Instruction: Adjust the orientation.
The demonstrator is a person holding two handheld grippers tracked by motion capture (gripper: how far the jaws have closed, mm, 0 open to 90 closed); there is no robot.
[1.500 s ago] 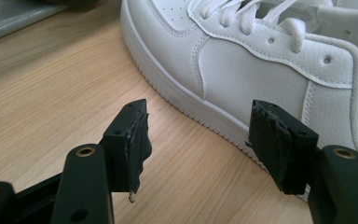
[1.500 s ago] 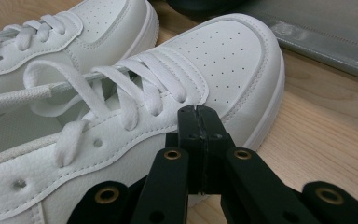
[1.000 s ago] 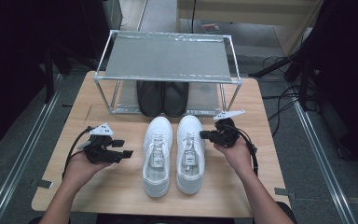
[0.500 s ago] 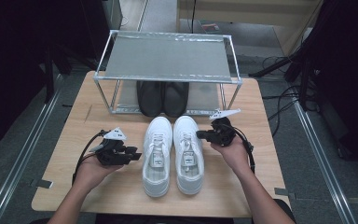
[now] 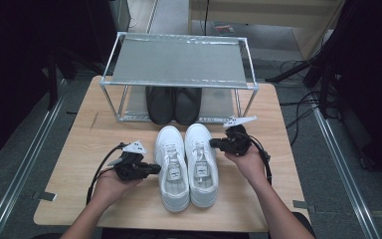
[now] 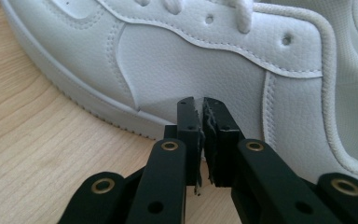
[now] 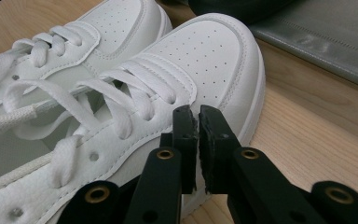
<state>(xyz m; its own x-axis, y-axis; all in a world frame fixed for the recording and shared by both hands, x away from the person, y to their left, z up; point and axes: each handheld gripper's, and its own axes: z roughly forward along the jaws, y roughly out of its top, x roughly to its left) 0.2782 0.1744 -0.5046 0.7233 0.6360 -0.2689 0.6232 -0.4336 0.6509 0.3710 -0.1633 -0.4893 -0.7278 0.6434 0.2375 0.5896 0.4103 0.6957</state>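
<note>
There, on the pale wooden table (image 5: 79, 144), stood two white grained-leather sneakers (image 5: 186, 164), side by side before a wire-framed shoe rack (image 5: 179, 64) holding black shoes (image 5: 174, 104). The left gripper (image 5: 151, 169), its jaws just pinched together on nothing, pointed level at the left sneaker's side; the right gripper (image 5: 215, 143), likewise clenched empty, flanked the other.

no readable text anywhere, white sneakers (image 5: 187, 167) have small tongue tags but they're too blurry to make out, no brand marks legible on their sides in the gripper views, black shoes (image 5: 173, 103) and metal rack (image 5: 179, 62) plain too
</note>
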